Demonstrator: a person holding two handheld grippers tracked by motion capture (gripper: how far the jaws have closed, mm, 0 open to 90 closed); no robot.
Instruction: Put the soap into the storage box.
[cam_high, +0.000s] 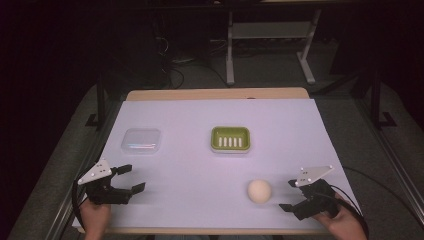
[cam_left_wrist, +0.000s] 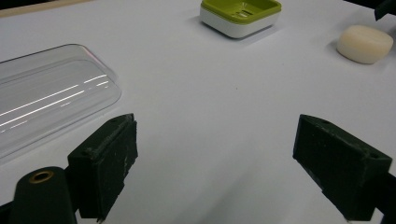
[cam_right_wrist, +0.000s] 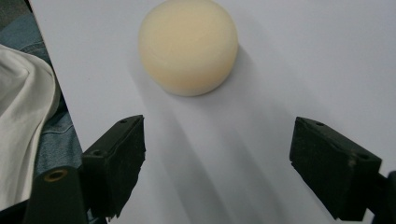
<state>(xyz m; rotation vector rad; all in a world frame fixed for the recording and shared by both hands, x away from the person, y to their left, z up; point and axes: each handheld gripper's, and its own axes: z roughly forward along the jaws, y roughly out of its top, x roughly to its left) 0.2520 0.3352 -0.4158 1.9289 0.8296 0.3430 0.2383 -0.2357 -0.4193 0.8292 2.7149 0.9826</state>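
Note:
A round cream soap bar (cam_high: 259, 191) lies on the white sheet near the table's front right. My right gripper (cam_high: 288, 195) stands open just right of it, apart from it. In the right gripper view the soap (cam_right_wrist: 189, 44) sits ahead of the wide-spread jaws of that gripper (cam_right_wrist: 217, 163), nothing between them. A green soap dish (cam_high: 230, 138) with a slotted insert rests at mid table. A clear plastic lid (cam_high: 141, 141) lies to its left. My left gripper (cam_high: 131, 178) is open at the front left, below the lid. The left gripper view shows the lid (cam_left_wrist: 51, 93), dish (cam_left_wrist: 240, 14) and soap (cam_left_wrist: 365, 43).
The white sheet (cam_high: 190, 115) covers most of the wooden table, whose far edge (cam_high: 215, 93) shows bare. Beyond it are a dark floor, cables and white frame legs (cam_high: 230, 55). A person's white and denim clothing (cam_right_wrist: 23, 121) shows past the table's front edge.

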